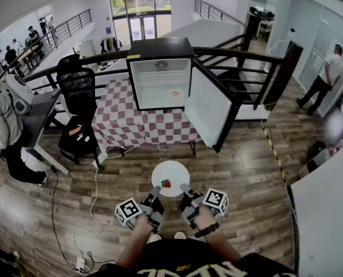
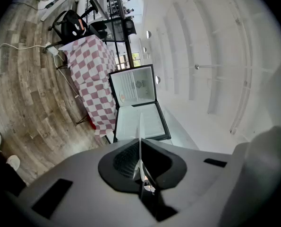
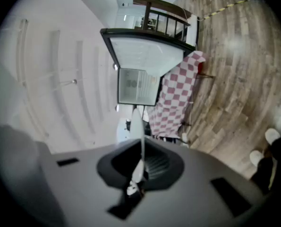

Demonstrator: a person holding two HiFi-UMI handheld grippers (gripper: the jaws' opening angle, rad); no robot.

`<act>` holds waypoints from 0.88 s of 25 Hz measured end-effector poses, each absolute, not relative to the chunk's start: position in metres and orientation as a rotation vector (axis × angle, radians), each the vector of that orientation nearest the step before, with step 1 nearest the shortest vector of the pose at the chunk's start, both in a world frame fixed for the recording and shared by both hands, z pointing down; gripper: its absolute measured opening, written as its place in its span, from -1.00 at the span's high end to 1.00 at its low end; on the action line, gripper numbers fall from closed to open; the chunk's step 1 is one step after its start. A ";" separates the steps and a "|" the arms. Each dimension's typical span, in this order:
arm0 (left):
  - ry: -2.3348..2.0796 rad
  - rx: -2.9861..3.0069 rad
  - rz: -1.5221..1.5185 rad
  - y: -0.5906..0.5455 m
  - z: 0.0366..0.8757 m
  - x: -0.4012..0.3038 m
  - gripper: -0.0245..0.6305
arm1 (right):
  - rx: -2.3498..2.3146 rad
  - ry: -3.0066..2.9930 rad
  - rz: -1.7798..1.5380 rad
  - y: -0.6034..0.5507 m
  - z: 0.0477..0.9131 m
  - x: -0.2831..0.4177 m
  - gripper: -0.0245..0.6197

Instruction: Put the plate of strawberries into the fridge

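A white plate [image 1: 172,172] carrying a red strawberry [image 1: 166,183] hangs over the wooden floor, held by its near rim from both sides. My left gripper [image 1: 155,191] is shut on the rim at the left and my right gripper [image 1: 185,188] is shut on it at the right. In the left gripper view the plate [image 2: 140,138] shows edge-on, pinched between the jaws of the left gripper [image 2: 140,161]. The right gripper view shows the same plate [image 3: 137,126] in the right gripper [image 3: 140,163]. Ahead, a small black fridge [image 1: 159,74] stands with its door [image 1: 209,105] swung open to the right.
The fridge sits on a table with a red and white checked cloth [image 1: 131,123]. A black office chair [image 1: 78,88] and a black bag [image 1: 77,137] stand left of it, and a railing [image 1: 240,56] runs behind. People stand at the far left and far right. A white cable [image 1: 95,183] lies on the floor.
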State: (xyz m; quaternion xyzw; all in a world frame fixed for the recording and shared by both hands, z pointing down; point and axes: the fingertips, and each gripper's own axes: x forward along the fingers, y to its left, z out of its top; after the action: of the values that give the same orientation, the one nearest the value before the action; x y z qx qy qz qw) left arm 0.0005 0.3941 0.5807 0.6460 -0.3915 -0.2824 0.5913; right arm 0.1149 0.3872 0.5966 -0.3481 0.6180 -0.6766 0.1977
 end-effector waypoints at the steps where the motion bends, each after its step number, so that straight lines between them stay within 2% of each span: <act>1: -0.904 1.501 -0.657 0.392 0.580 0.003 0.83 | -0.975 1.727 -1.890 0.384 0.597 0.117 0.83; 13: -0.874 1.500 -0.654 0.376 0.588 0.029 0.83 | -1.013 1.777 -1.843 0.370 0.604 0.142 0.84; 22: -0.878 1.430 -0.677 0.337 0.608 -0.006 0.83 | -1.014 1.733 -1.918 0.331 0.622 0.107 0.84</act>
State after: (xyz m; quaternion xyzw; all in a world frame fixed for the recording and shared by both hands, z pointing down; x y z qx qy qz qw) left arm -0.0062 0.3373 0.6076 0.6216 -0.3813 -0.2940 0.6179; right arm 0.1065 0.3311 0.6221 -0.3591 0.6137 -0.6793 0.1816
